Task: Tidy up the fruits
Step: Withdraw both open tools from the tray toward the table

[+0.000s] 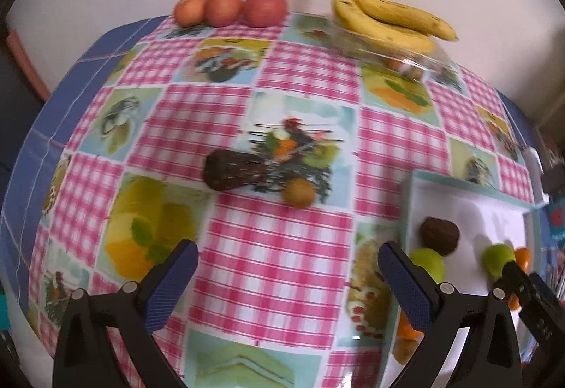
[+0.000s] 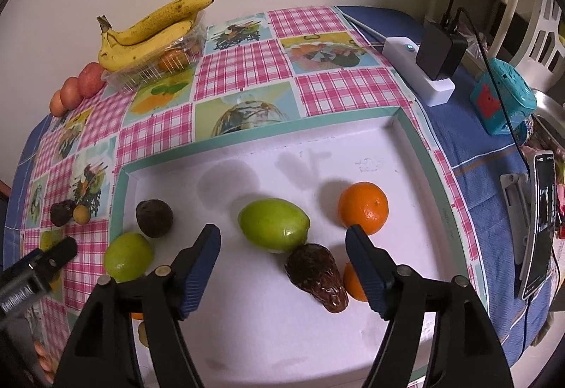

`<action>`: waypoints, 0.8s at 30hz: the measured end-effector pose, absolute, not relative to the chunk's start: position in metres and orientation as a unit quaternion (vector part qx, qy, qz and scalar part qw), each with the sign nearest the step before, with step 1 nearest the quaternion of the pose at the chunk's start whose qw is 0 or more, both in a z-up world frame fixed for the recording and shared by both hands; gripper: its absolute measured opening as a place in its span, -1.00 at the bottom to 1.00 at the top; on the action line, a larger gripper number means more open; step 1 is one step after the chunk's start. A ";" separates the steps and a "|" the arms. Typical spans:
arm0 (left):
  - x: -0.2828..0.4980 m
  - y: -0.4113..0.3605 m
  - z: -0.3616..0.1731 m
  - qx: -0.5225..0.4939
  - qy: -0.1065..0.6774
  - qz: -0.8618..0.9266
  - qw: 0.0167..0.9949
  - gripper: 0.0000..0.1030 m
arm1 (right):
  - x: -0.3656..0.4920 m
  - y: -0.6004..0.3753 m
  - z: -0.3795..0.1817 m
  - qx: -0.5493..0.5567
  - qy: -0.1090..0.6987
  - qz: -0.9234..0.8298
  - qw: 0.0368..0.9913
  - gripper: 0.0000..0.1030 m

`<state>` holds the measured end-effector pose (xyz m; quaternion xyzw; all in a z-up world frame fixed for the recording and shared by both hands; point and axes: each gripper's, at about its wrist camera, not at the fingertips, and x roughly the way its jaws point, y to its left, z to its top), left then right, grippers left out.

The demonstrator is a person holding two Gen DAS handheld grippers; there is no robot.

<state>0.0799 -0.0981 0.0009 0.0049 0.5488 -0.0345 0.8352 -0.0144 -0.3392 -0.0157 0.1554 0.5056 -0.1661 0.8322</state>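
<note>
i have the left gripper [image 1: 287, 285] hanging over the pink checked tablecloth [image 1: 268, 246] with its blue-padded jaws spread wide and nothing between them, and the right gripper [image 2: 282, 268] poised over the white shallow tray with the teal rim [image 2: 353, 335], its jaws also apart and gripping nothing, though the scaly brown pointed fruit [image 2: 316, 276] lies on the tray floor between its pads with the big green lime-like fruit [image 2: 273, 225] touching it from behind. two loose pieces are left out on the cloth ahead of my left hand: a dark brown scaly fruit [image 1: 231, 172] and a small round tan fruit [image 1: 299, 193], lying near each other but apart, and i judge fetching one of them to be the step in hand. to do it well i would take the dark one first, turning the wrist so the pads close across its narrow width rather than along its length, come down until the tips nearly touch the cloth, and squeeze gently since the skin looks brittle. the round tan one looks likely to roll, so i would approach from straight above and keep the other fruit clear of the jaws. in the tray i would set it beside the dark round fruit [image 2: 154, 218] and the smaller green fruit [image 2: 129, 257], away from the orange mandarin [image 2: 363, 207], and i would lift my right hand clear so the two grippers do not meet over the rim
</note>
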 end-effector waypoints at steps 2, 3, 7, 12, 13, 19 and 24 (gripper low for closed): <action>0.083 -0.087 0.001 -0.010 0.551 -0.023 0.834 1.00 | -0.014 -0.338 -0.017 0.155 0.507 -0.164 0.832 0.66; 0.084 -0.083 0.002 -0.016 0.551 -0.018 0.834 1.00 | -0.015 -0.338 -0.017 0.155 0.505 -0.162 0.833 0.71; 0.089 -0.064 0.005 -0.041 0.551 -0.001 0.834 1.00 | -0.014 -0.336 -0.018 0.153 0.499 -0.158 0.838 0.82; 0.096 -0.038 0.013 -0.067 0.543 0.017 0.837 1.00 | -0.014 -0.333 -0.018 0.160 0.489 -0.154 0.843 0.89; 0.097 -0.034 0.015 -0.070 0.541 0.019 0.838 1.00 | -0.014 -0.332 -0.018 0.163 0.487 -0.153 0.844 0.89; 0.105 -0.003 0.027 -0.076 0.522 0.042 0.848 1.00 | -0.012 -0.329 -0.019 0.168 0.489 -0.140 0.845 0.89; 0.111 0.032 0.031 -0.092 0.510 0.070 0.852 1.00 | -0.009 -0.323 -0.018 0.176 0.488 -0.131 0.845 0.89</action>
